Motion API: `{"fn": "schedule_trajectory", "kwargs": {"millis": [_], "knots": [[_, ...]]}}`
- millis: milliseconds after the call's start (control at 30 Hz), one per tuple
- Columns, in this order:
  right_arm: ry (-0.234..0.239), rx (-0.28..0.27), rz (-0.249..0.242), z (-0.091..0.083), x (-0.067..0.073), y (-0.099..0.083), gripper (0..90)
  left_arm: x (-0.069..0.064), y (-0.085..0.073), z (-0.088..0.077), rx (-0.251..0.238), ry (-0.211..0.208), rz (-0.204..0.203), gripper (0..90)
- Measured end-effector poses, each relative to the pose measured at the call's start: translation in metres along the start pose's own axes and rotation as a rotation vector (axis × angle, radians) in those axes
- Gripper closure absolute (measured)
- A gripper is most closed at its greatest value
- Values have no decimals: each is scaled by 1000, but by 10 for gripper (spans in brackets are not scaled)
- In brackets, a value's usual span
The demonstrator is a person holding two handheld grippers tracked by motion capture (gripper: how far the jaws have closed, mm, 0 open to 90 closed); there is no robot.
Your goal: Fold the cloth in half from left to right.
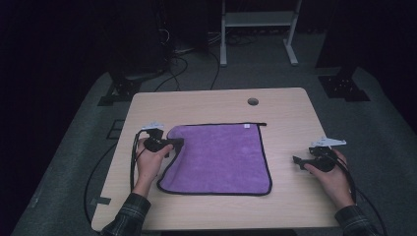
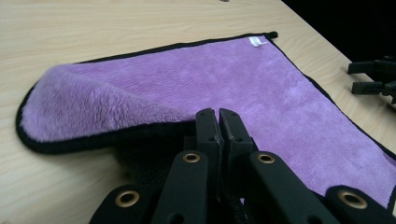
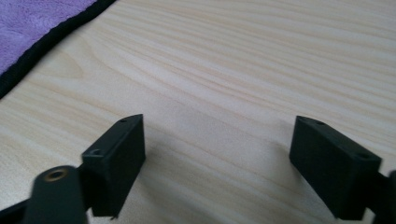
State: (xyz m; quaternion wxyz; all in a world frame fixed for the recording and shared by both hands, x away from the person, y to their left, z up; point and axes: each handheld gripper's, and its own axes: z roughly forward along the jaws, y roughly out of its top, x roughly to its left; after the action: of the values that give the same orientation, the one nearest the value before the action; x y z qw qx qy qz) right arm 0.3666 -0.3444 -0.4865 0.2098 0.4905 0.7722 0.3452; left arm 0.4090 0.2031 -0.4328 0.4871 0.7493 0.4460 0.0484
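Your left gripper (image 2: 218, 122) sits nearest, its jaws pinched tight on the black hem of the purple cloth (image 1: 221, 157), with that left edge lifted and curling over onto the cloth's own face. The rest of the cloth lies flat mid-worktop (image 1: 206, 103), white tag (image 2: 256, 41) at the far corner. Your right gripper (image 3: 217, 154) rests well apart on bare wood, jaws wide and holding nothing. Risk noted: the grip catches only the hem, so a quick pull could slip it free. With nothing pinning the far side, the whole cloth may drag instead of folding.
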Motion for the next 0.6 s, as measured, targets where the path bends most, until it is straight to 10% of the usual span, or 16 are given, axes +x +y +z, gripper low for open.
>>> {"fn": "schedule_trajectory", "kwargs": {"millis": [600], "knots": [[4, 13, -2, 2, 0, 1, 98, -31, 17, 50, 38, -95, 58, 874]]}}
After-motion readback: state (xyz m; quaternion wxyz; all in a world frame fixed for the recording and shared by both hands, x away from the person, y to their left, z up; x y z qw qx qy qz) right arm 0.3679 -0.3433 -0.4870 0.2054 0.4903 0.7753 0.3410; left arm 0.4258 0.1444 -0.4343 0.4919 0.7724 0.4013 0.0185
